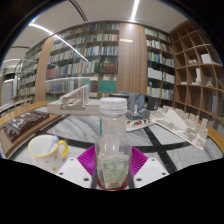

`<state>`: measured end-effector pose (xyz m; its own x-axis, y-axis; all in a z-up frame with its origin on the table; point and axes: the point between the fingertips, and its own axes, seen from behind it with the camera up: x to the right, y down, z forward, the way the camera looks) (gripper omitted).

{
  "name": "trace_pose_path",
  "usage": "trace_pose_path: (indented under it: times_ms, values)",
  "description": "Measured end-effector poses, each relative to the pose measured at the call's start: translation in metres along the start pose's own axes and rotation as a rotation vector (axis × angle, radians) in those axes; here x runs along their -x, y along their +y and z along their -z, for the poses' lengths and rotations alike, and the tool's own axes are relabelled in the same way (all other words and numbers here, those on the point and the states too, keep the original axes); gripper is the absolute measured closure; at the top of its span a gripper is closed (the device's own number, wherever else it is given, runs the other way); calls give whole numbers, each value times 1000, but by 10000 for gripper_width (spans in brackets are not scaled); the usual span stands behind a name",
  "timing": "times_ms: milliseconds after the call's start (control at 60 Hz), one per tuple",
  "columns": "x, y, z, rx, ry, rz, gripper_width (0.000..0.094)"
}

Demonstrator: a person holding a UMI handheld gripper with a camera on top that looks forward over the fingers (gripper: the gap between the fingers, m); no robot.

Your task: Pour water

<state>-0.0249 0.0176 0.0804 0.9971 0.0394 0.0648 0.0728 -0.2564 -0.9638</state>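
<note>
cup (46,148) is seen waiting on the surface (75,130), left of the fingers, nothing poured yet by the looks | bottle (114,150) is held upright, cap on, pinched by the hand-held gripper (115,168) | pour still to be done

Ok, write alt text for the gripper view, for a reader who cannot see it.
A clear plastic bottle with a white cap stands upright between the gripper's pink-padded fingers, which appear to press on its sides. A white cup with a yellow handle sits on the white table to its left, with tall wooden bookshelves beyond.
</note>
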Motion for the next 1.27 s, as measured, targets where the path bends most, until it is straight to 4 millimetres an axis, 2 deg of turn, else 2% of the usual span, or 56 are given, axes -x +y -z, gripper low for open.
trace_pose_path:
  times_ms: [33,67,150,183,200,233,250,283,367,400,517,633,833,1017,1150,1267]
  values:
    - [0,3,1,-3,10,15,507]
    - [-5,1,-2,-5,3,10,472]
    - [-3,2,6,23,10,11,361]
    - [-3,8,9,68,11,9,278]
    - [0,14,2,83,8,6,220]
    - [2,13,11,100,-10,-4,86]
    - [2,12,16,99,-19,-8,59]
    - [-1,7,26,96,-11,-10,90]
    - [-6,-4,59,92,18,6,69]
    - [-3,-6,75,93,33,7,77]
    - [-2,-5,140,136,63,-45,87]
    - [7,1,207,159,74,-84,82]
    - [17,4,289,143,83,-42,80]
    - [12,3,330,114,105,19,83]
    - [10,8,343,122,96,-21,82]
    - [6,5,346,100,104,-39,79]
